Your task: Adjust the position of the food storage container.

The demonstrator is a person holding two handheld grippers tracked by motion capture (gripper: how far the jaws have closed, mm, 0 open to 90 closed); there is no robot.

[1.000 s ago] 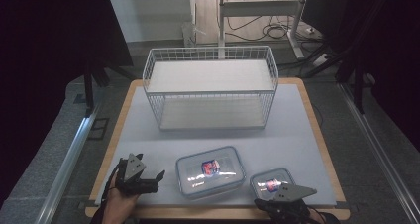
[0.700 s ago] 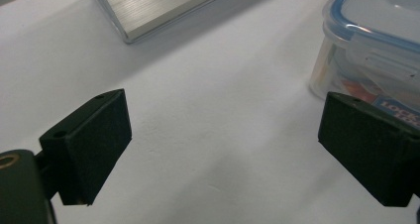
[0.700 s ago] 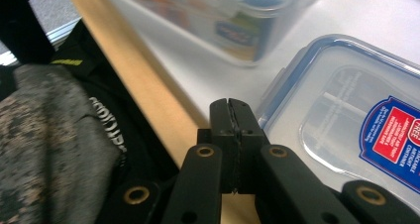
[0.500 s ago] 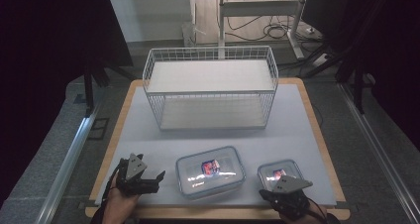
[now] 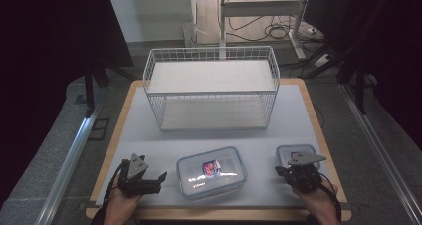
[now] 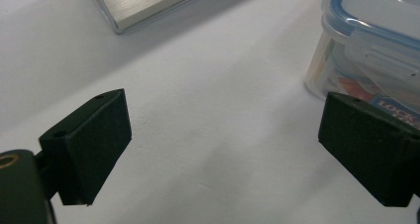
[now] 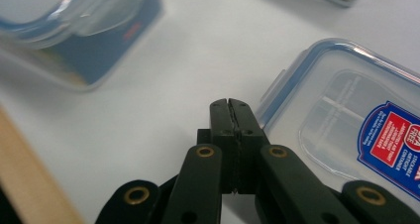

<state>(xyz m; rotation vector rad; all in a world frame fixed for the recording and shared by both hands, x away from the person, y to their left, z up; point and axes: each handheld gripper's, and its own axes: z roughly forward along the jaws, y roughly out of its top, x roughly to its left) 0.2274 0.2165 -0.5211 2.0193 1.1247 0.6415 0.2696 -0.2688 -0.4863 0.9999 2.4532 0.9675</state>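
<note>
A large clear lidded container [image 5: 211,171] with a red label lies near the table's front edge. A small one with a blue-rimmed lid [image 5: 297,152] lies to its right. My left gripper [image 5: 158,181] rests left of the large container [image 6: 366,50] and points at it, jaws wide open with bare table between them [image 6: 223,130]. My right gripper [image 5: 297,166] sits at the small container's near side. Its jaws are shut on nothing, and the tips [image 7: 231,105] sit against the corner of the small container's lid [image 7: 346,130]. The large container [image 7: 74,30] lies beyond.
A white wire basket [image 5: 211,93] with two shelf levels stands at the back middle of the white mat. The wooden table edge [image 5: 318,130] frames the mat. Dark stands and cables lie beyond the table.
My right gripper has moved right and away from the front edge. The small container has shifted the same way ahead of it. The left gripper and large container have stayed put.
</note>
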